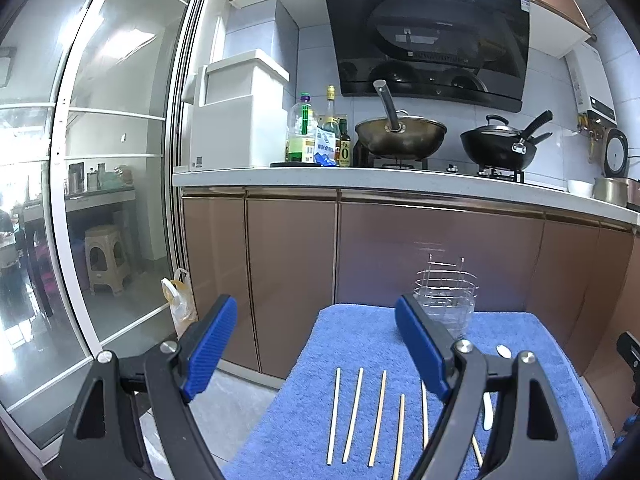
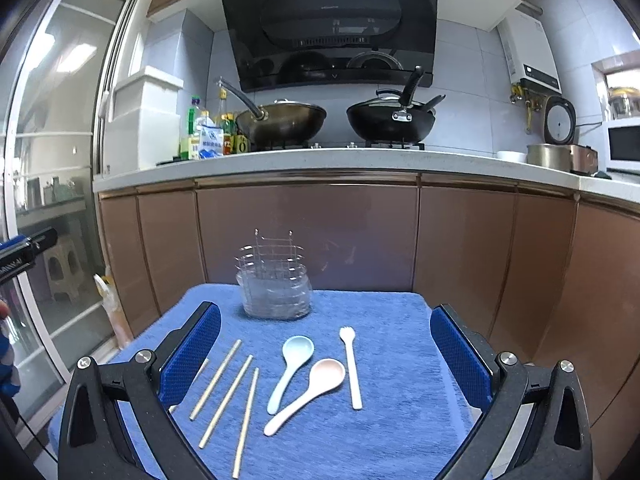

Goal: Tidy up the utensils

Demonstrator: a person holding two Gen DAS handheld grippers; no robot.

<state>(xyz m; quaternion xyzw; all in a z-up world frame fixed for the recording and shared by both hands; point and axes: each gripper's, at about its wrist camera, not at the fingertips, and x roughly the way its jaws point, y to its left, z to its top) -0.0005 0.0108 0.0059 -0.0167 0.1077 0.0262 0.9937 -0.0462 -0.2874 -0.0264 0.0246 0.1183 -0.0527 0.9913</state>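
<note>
Wire utensil holder (image 2: 275, 280) upright at towel's far edge, w/ clear liner. Wooden chopsticks (image 2: 227, 400) flat, roughly parallel, near-left. Blue spoon (image 2: 291, 372), pink spoon (image 2: 308, 394), white fork (image 2: 351, 368) flat beside them.

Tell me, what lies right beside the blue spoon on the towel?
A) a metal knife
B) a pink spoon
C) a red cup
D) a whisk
B: the pink spoon lies on the blue towel just right of the blue spoon, their handles nearly touching.
</note>
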